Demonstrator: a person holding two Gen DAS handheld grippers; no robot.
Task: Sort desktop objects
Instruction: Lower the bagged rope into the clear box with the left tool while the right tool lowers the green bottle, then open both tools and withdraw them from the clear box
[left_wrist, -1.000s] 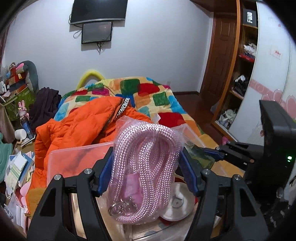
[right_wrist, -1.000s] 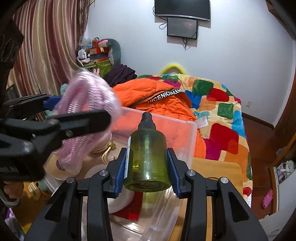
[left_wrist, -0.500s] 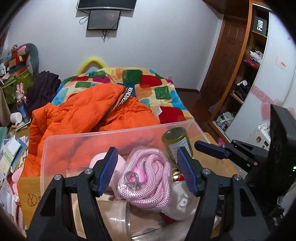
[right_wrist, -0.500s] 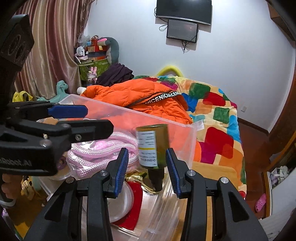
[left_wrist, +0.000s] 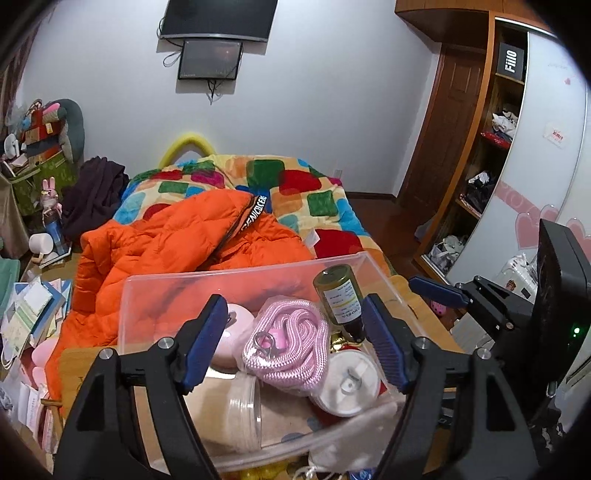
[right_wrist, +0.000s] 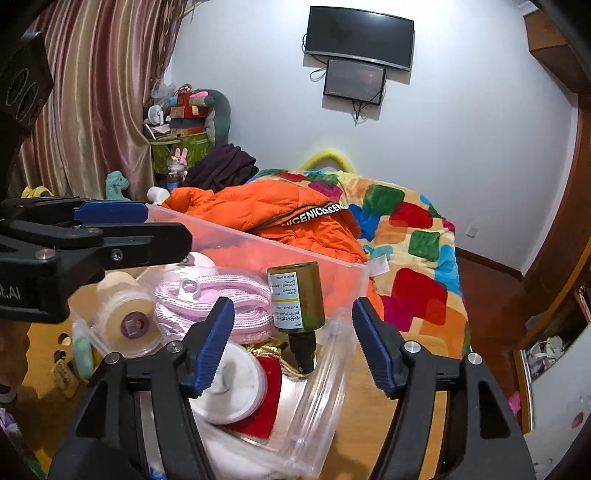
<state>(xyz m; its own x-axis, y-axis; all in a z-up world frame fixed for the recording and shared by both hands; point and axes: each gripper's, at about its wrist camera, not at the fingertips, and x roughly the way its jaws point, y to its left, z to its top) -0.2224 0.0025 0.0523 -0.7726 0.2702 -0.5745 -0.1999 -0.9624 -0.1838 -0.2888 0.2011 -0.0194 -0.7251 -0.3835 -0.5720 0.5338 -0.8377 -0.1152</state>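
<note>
The clear plastic bin (left_wrist: 236, 284) sits on the wooden table (right_wrist: 424, 373), right in front of and below both tools, and everything sorted so far lies inside it. The left hand-held gripper (left_wrist: 295, 339) hangs over the pink rope (left_wrist: 291, 343), whose coil runs roughly front to back under it; its jaws are opening, spread wide of the rope and pressing on nothing. The right hand-held gripper (right_wrist: 293, 338) stands just before the green bottle (right_wrist: 297, 299) — upside down, cap down, leaning in the bin's right corner, long axis near upright. Its jaws are opening too, well clear of the glass. Each tool is nearest its own thing, both empty — so I judge the next pick lies outside the bin.
</note>
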